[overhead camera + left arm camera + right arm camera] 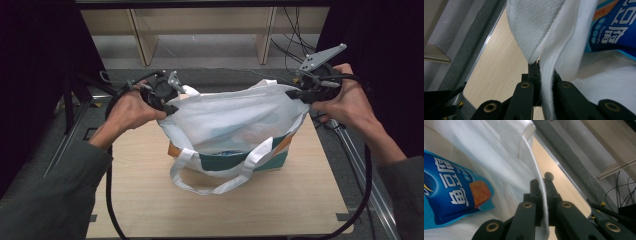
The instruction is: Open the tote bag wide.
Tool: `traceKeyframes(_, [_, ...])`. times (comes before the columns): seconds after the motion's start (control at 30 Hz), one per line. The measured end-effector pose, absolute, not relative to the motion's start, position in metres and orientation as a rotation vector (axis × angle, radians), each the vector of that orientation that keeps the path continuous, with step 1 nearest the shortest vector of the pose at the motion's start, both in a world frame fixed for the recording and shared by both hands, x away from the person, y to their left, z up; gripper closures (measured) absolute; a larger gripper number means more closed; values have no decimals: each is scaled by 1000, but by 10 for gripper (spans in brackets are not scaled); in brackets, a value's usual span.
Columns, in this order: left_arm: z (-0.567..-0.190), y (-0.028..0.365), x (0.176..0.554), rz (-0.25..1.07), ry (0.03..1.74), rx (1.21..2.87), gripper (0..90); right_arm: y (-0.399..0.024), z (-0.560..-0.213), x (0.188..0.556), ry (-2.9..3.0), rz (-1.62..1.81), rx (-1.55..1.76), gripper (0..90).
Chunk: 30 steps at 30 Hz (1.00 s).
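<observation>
— Grey-green sleeves at the bottom of the high view, 2 of them, with a hand each on a gripper. What are they holding?

— Both grip the white woven fabric tote bag [230, 117], which stands on the pale wooden table top [150, 200], toward its far half. The left gripper [169, 107] is clamped on the bag's rim at its left end, and the right gripper [301, 95] is clamped on the rim at its right end, so the mouth is stretched wide between them.

— Are the jaws really pressed together on cloth?

— Yes. In the left gripper view the 2 black jaws pinch a doubled white hem [547, 82] that runs up between them. In the right gripper view the jaws are closed on a thin white edge of the bag [541, 195], seen end-on.

— Anything inside?

— A blue snack packet with white lettering and an orange picture [451, 197] lies inside against the white lining; the left gripper view shows the same packet [614, 27] at its upper right.

— And the handles?

— 1 white webbing handle loop [215, 182] hangs down the near side and lies on the wood. The bag's lower front shows a dark green band with orange corners [235, 160].
</observation>
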<state>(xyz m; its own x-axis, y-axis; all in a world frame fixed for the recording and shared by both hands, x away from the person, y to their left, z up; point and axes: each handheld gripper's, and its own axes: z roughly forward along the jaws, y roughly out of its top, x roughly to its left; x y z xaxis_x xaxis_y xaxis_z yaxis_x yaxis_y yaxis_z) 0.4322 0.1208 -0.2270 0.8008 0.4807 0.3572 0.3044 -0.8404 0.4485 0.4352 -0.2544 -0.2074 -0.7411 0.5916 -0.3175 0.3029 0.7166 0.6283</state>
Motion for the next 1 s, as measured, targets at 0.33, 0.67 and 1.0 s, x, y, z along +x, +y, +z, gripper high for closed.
traceKeyframes(0.33, [-182, 119, 412, 700, 588, 2673, 871, -251, -168, 419, 2388, 759, 649, 888])
traceKeyframes(0.67, [-153, 118, 386, 705, 575, 2693, 870, -257, -154, 398, 2410, 815, 611, 888])
traceKeyframes(1.0, [-192, 112, 413, 556, 631, 2768, 870, -254, -183, 414, 2505, 735, 666, 887])
